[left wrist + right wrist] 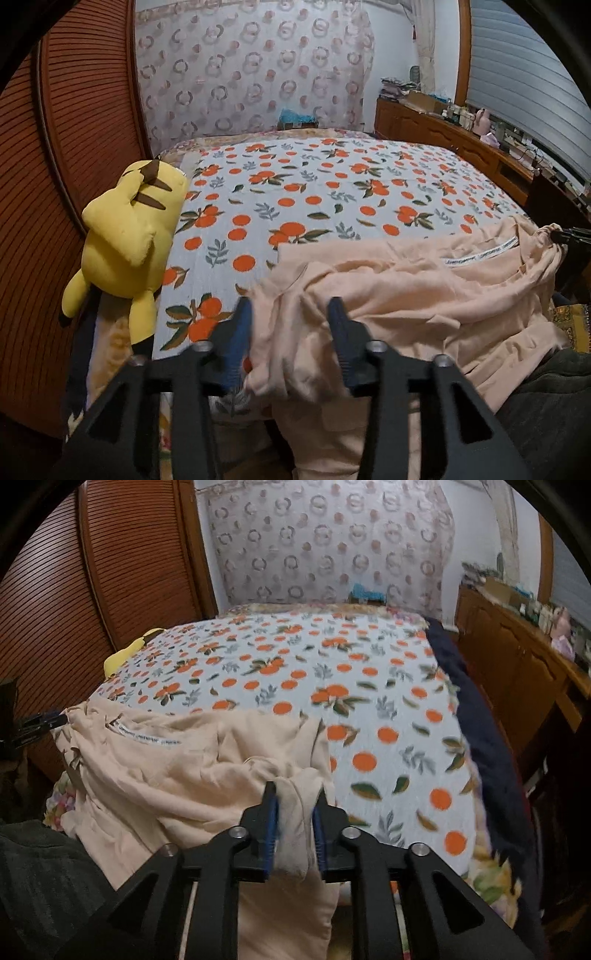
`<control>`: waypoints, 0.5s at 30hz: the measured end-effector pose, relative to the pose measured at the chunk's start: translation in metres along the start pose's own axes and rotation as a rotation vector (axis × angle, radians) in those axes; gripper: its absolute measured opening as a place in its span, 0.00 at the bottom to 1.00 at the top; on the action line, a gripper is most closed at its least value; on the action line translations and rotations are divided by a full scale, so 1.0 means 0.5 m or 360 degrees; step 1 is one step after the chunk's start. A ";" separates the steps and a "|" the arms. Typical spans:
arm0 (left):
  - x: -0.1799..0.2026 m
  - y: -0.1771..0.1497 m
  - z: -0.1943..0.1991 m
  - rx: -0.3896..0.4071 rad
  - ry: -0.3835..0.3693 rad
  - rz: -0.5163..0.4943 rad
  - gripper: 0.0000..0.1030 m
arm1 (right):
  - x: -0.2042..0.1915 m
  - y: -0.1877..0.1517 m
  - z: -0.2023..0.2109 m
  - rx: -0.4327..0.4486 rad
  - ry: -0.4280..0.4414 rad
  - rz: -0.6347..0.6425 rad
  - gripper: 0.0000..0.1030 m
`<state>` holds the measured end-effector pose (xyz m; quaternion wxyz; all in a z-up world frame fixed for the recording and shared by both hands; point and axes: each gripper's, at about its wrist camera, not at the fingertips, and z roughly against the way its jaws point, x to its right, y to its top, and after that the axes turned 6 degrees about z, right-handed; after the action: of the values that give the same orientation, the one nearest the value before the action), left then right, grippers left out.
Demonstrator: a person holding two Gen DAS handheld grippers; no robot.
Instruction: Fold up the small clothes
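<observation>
The only lettering in either view is on a narrow white label strip (480,254) sewn inside the neck of the peach garment (388,288) (the strip also shows in the right wrist view (147,734), lying along the collar). Dark print runs along its length, but it is too small and blurred to make out a single word. Nothing else carries writing that can be read.

Home bedroom: bed with orange-print bedspread (314,192), yellow plush toy (129,229) at edge, patterned curtain (255,66) behind, wooden louvred wardrobe door (74,129), cluttered wooden cabinet (443,129).
</observation>
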<state>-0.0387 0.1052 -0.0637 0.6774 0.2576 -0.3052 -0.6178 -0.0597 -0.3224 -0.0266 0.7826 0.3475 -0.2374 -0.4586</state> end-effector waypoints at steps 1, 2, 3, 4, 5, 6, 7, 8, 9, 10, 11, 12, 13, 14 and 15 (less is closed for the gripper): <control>-0.001 0.005 0.001 0.0006 -0.0003 -0.0004 0.56 | -0.015 0.007 -0.005 0.0012 -0.0012 0.0010 0.33; -0.002 0.010 0.000 0.0012 -0.0004 -0.0009 0.62 | -0.014 0.012 -0.003 0.0027 -0.0029 0.0020 0.39; -0.002 0.015 0.001 0.0022 -0.0007 -0.0018 0.75 | -0.012 0.018 0.000 0.0044 -0.0045 0.0031 0.45; -0.002 0.024 0.002 0.0038 -0.0012 -0.0030 0.78 | -0.013 0.021 0.005 0.0058 -0.0050 0.0040 0.46; -0.003 0.030 0.003 0.0043 -0.0020 -0.0038 0.78 | -0.012 0.029 0.005 0.0068 -0.0052 0.0049 0.46; -0.004 0.040 -0.001 0.0041 -0.0028 -0.0045 0.78 | -0.010 0.036 0.003 0.0071 -0.0064 0.0059 0.49; -0.006 0.052 -0.007 0.0042 -0.0031 -0.0049 0.78 | -0.010 0.041 -0.001 0.0073 -0.0079 0.0072 0.50; -0.010 0.064 -0.014 0.0048 -0.0035 -0.0054 0.78 | -0.007 0.047 -0.009 0.0075 -0.0084 0.0083 0.51; -0.013 0.074 -0.021 0.0049 -0.0038 -0.0055 0.78 | -0.004 0.048 -0.019 0.0074 -0.0082 0.0086 0.51; -0.019 0.089 -0.033 0.0038 -0.0036 -0.0048 0.78 | -0.001 0.050 -0.031 0.0070 -0.0080 0.0081 0.52; -0.023 0.098 -0.042 0.0029 -0.0036 -0.0043 0.78 | 0.006 0.054 -0.045 0.0056 -0.0067 0.0070 0.52; -0.032 0.112 -0.056 0.0013 -0.0048 -0.0030 0.78 | 0.010 0.055 -0.059 0.0040 -0.0056 0.0062 0.52; -0.039 0.119 -0.066 -0.0002 -0.0054 -0.0018 0.78 | 0.013 0.056 -0.073 0.0026 -0.0049 0.0053 0.52; -0.045 0.127 -0.078 -0.0027 -0.0043 -0.0009 0.78 | 0.019 0.056 -0.089 0.0010 -0.0030 0.0035 0.52; -0.048 0.132 -0.087 -0.0042 -0.0032 -0.0011 0.78 | 0.024 0.056 -0.102 -0.0006 -0.0006 0.0011 0.52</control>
<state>0.0367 0.1347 -0.0475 0.6756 0.2434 -0.3029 -0.6266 -0.0033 -0.3066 -0.0377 0.7844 0.3445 -0.2392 -0.4570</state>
